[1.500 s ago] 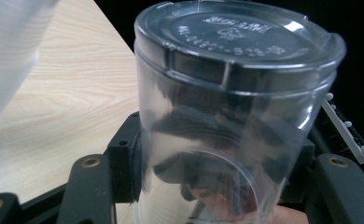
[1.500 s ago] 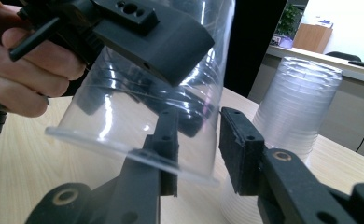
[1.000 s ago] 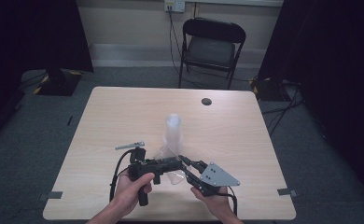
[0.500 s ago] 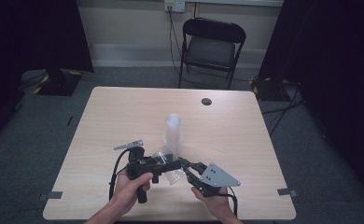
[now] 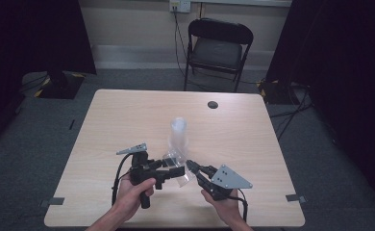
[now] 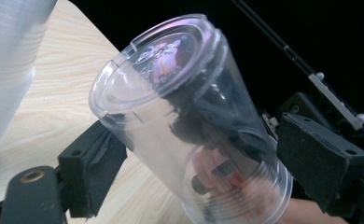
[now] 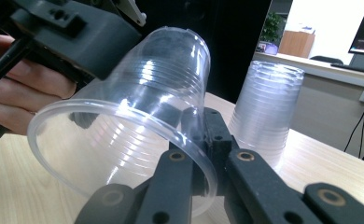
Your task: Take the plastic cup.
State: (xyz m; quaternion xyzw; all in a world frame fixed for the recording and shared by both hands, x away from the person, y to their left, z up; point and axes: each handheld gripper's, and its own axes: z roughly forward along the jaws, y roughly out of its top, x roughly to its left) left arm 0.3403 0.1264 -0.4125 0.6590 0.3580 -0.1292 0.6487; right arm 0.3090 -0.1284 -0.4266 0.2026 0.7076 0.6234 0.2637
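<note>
A single clear plastic cup hangs tilted just above the near part of the table, between my two grippers. My left gripper holds it across the body; in the left gripper view the cup lies between both pads, base pointing away. My right gripper pinches its rim: in the right gripper view the cup has its mouth toward the camera, and the right gripper is shut on the rim wall. The left gripper presses on the cup's upper side there.
A stack of clear cups stands upside down mid-table, just beyond the grippers, also seen as the stack. A small dark round cap sits near the table's far edge. A folding chair stands behind.
Almost nothing differs: both grippers and the cup between them stay in the same spot near the front edge, with only a slight shift of the left hand.
</note>
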